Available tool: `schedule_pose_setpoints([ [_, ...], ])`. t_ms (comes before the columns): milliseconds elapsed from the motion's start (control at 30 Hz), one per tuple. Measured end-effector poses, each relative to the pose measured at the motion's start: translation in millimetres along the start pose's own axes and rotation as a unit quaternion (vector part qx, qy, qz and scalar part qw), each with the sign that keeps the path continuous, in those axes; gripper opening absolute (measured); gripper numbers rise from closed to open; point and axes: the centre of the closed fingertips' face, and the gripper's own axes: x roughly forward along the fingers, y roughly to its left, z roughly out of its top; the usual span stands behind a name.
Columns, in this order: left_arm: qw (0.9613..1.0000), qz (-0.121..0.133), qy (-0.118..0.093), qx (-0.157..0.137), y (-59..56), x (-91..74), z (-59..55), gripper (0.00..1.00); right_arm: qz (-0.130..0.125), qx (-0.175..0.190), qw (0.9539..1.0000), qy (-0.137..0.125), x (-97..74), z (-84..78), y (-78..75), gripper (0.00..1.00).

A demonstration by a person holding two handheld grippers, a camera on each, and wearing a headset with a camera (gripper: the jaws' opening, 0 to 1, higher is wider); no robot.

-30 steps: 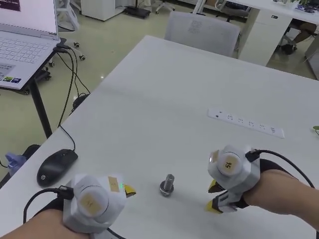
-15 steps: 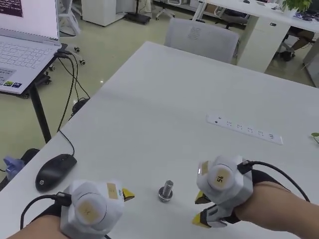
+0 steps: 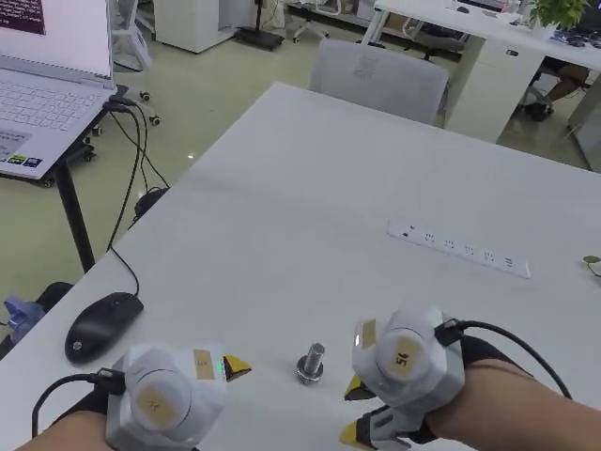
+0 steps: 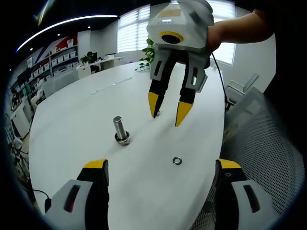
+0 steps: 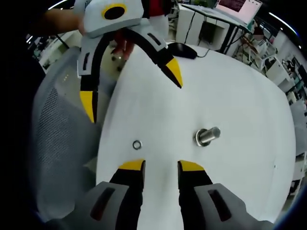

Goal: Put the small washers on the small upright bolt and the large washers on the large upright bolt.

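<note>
Bolt [image 3: 312, 363] and one small washer [image 4: 177, 160] sit on the white bench [image 3: 310, 188], both close to its near edge. An open laptop [image 3: 42, 85] stands beyond the left edge; the writing on its screen and stickers is too small to read. The left gripper [image 4: 161, 165] has its fingers spread wide, with nothing between them. The right gripper [image 5: 161, 166] has its fingers only a little apart, also empty. Its yellow label shows a number that begins with 5; the second digit is not clear. A white power strip [image 3: 460, 252] lies toward the right edge and a black mouse [image 3: 103, 324] by the left edge. The bolt stands upright between the grippers. The washer lies flat, nearer the edge than the bolt.
</note>
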Motion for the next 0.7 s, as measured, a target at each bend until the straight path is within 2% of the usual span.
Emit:
schedule_pose_setpoints([
  [133,1.0000,-0.001,-0.004,-0.003,-1.6,-1.2,-0.6,0.93,0.009,-0.003,0.9999,-0.005,6.6,3.2,12.5,0.29],
  [300,1.0000,0.001,0.000,-0.005,-1.2,-2.1,-4.2,0.93,0.019,-0.012,0.9997,-0.003,17.7,0.9,21.4,0.29],
  [567,1.0000,0.002,-0.002,-0.009,-0.4,0.0,-5.0,0.92,0.027,-0.033,0.9991,-0.007,34.7,6.3,34.2,0.28],
  [700,0.9999,0.003,-0.007,-0.014,-0.5,0.9,-4.0,0.93,0.030,-0.041,0.9987,0.000,44.8,5.0,38.6,0.28],
])
